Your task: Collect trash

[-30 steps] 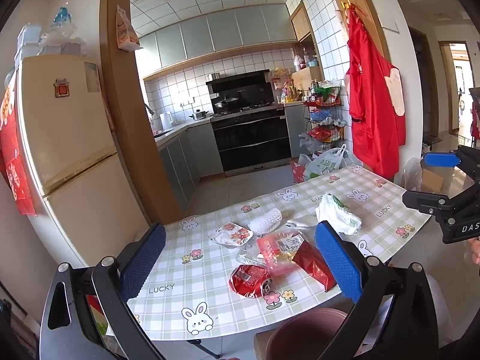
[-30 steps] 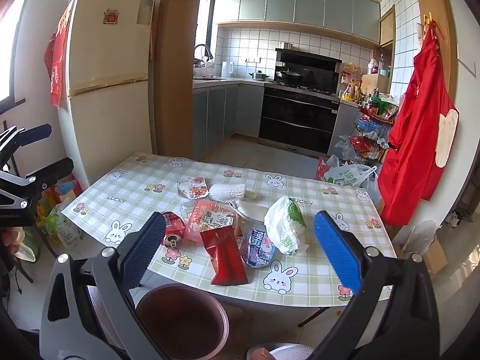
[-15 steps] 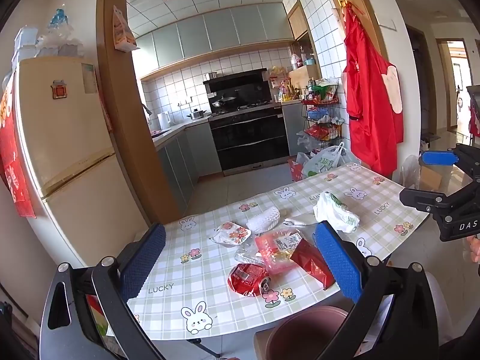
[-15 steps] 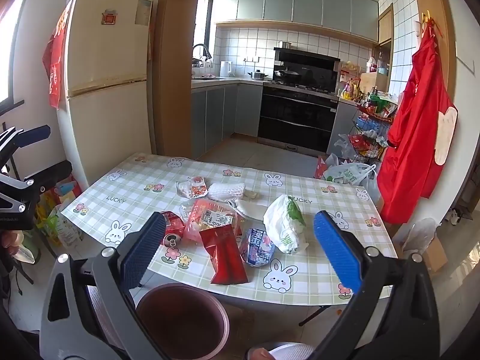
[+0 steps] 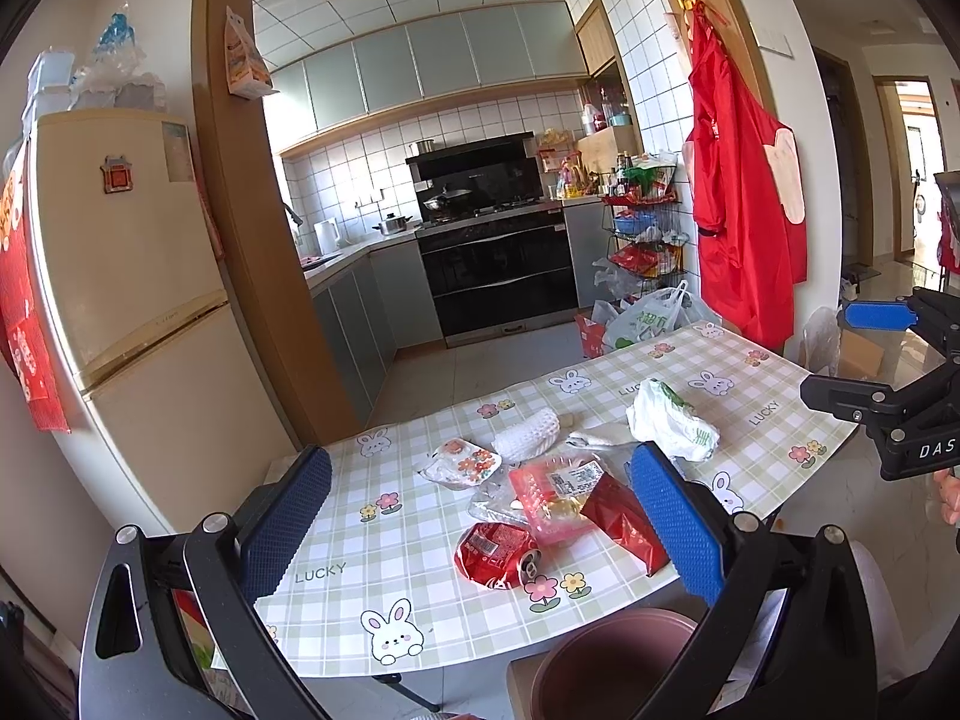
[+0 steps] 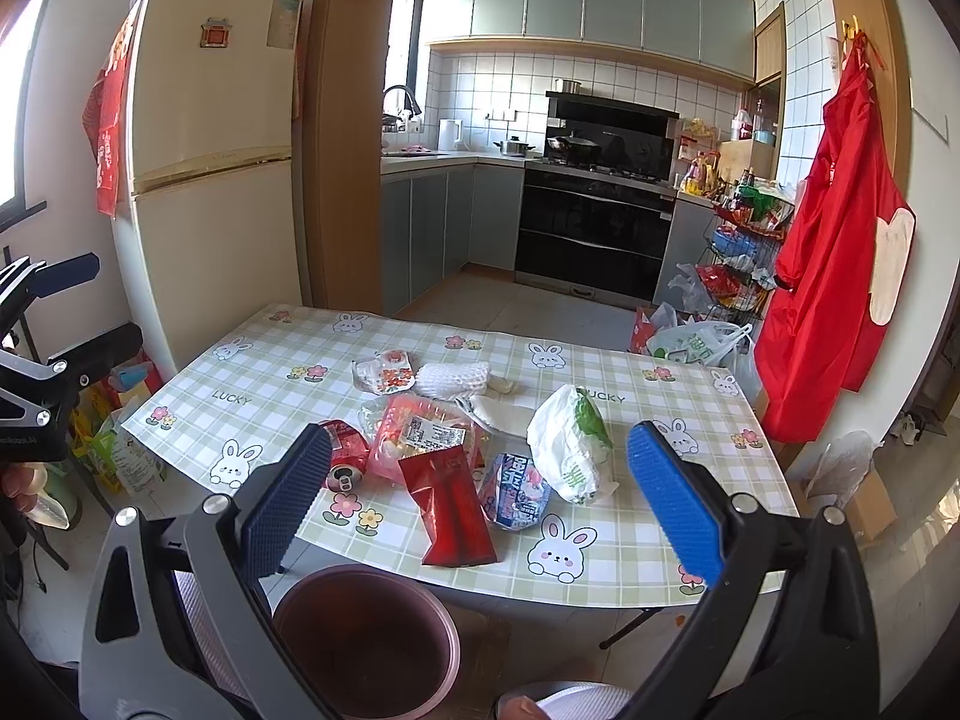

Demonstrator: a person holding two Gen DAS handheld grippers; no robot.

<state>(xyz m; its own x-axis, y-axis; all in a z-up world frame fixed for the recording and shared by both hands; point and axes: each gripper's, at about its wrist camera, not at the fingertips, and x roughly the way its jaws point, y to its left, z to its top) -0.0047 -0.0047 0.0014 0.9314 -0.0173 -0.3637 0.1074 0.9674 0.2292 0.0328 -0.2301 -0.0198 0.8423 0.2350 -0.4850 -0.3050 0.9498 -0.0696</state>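
Round maroon plastic bin (image 6: 366, 636) sits on the floor at the near edge of the checked bunny-print table (image 6: 660, 420); its rim is cut off in the left view. Trash pile mid-table: long red foil packet (image 6: 447, 495) lies flat, long axis toward the bin, partly under the pink clear wrapper (image 6: 420, 432); crushed red can (image 5: 495, 552) just left, opening facing the bin. Left gripper (image 5: 480, 531) and right gripper (image 6: 477, 501) both spread wide, holding nothing, above the table's near edge.
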